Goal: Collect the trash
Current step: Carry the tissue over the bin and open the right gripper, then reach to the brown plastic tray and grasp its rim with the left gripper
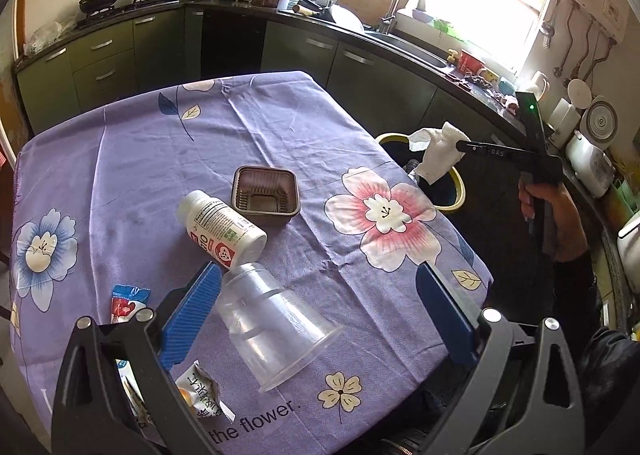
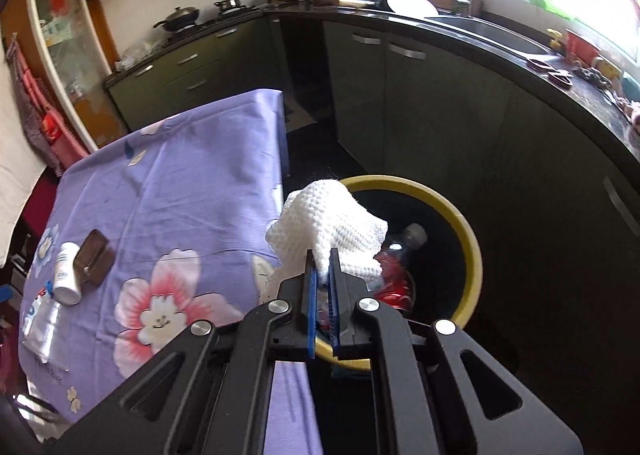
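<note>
Right wrist view: right gripper (image 2: 325, 259), clenched on a crumpled paper towel (image 2: 332, 227), holds it over the yellow-rimmed bin (image 2: 472, 251) for dropping, while the left gripper (image 1: 320, 315), jaws spread, straddles a fallen clear plastic cup (image 1: 272, 327) on the tablecloth (image 1: 140, 159).

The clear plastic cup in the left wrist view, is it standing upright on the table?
No, the clear plastic cup lies on its side on the purple tablecloth, between the open left gripper fingers.
</note>
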The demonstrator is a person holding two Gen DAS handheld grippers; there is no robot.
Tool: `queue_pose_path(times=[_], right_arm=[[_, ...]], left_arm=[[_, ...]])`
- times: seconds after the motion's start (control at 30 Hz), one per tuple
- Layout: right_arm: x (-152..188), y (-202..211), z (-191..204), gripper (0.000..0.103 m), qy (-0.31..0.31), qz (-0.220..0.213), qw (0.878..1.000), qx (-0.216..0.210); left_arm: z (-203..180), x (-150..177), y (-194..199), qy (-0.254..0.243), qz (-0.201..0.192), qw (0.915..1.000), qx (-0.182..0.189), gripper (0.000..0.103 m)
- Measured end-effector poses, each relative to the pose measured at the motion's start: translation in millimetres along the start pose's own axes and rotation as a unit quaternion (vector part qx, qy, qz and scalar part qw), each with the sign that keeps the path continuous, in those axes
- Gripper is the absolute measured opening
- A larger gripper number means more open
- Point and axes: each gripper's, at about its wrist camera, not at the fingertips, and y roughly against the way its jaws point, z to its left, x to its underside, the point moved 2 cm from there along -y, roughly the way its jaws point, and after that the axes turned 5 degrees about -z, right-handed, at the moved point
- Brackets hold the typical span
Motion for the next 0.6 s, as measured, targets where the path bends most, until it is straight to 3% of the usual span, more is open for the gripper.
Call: queue_pose_path(times=[0.3, 0.37, 0.4, 0.6], right_arm=[[12.5, -32.7, -44.5, 0.010, -0.008, 0.020, 0.996, 0.091], [16.1, -37.5, -47.0, 0.034, -0.005, 0.028, 0.994, 0.105], [16.9, -39.4, -46.9, 0.052, -0.009, 0.028, 0.994, 0.103], [17.6, -30.4, -39.7, 0.056, -0.013, 0.009, 0.995, 0.103]], left_arm=[[-4.7, 0.4, -4.3, -0.009, 0.011, 0.9999, -0.004, 0.093], [-4.9, 1.0, -5.9, -0.010, 0.013, 0.9999, -0.003, 0.093], [-5.0, 1.0, -6.6, -0.010, 0.014, 0.9998, -0.003, 0.093], [-6.1, 1.9, -8.4, -0.014, 0.018, 0.9997, -0.002, 0.093]])
